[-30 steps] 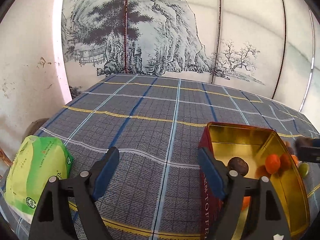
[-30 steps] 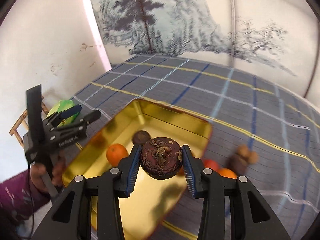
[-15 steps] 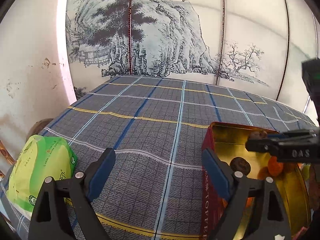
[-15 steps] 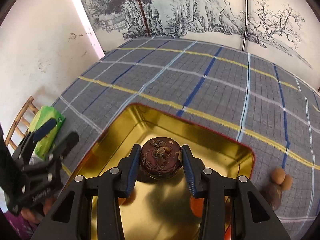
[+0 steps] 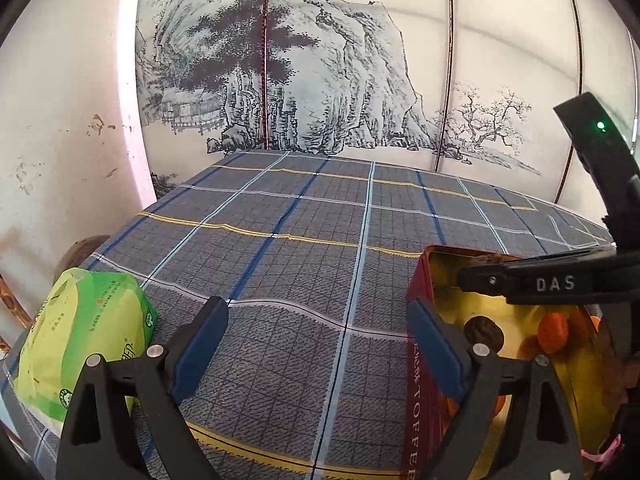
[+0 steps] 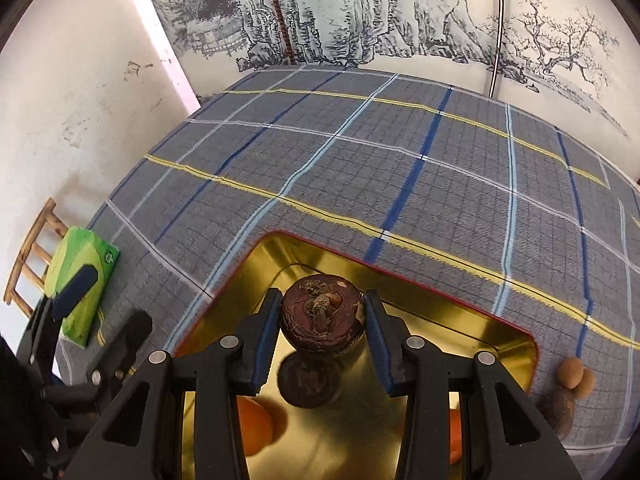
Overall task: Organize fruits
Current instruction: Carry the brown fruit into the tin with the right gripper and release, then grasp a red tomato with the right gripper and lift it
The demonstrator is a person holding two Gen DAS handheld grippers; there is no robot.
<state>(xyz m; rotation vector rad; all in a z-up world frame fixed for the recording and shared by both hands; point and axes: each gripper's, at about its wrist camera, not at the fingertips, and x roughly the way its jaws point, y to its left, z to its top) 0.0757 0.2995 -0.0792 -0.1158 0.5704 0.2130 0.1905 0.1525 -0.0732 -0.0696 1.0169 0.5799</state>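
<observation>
Between the blue pads of the right hand-held gripper [image 6: 322, 316] we see a dark brown water chestnut [image 6: 322, 316], clamped on both sides and hanging over the far end of the open tin [image 6: 400, 280]. Below it on the gold floor of the tin lies a second dark round fruit [image 6: 310, 380]; from this view we cannot tell whether that is the fruit itself or partly its reflection, since the gripper frame crosses it. An orange fruit [image 6: 256, 426] shows at the left of the tin, half hidden behind the left finger, and another orange patch at the right is cut off by the right finger.

Outside the tin, just beside its right wall, two small tan fruits [image 6: 576, 376] touch each other on the table [image 6: 400, 168], with a darker brown fruit [image 6: 558, 414] right below them, partly cut off by the edge of the view.

From the left wrist, we see the left hand-held gripper [image 5: 316, 320] spread wide with nothing between its pads; its right finger overlaps the red side of the tin, whose lettering is only partly readable. Inside, a dark fruit and some orange ones show, but the right gripper's black body marked DAS crosses the top and hides the held chestnut almost wholly.

A green packet [image 5: 80, 340] lies at the left edge of the table, its lower part hidden by the left finger. A wooden chair [image 6: 32, 252] stands beyond that edge, mostly out of view.
</observation>
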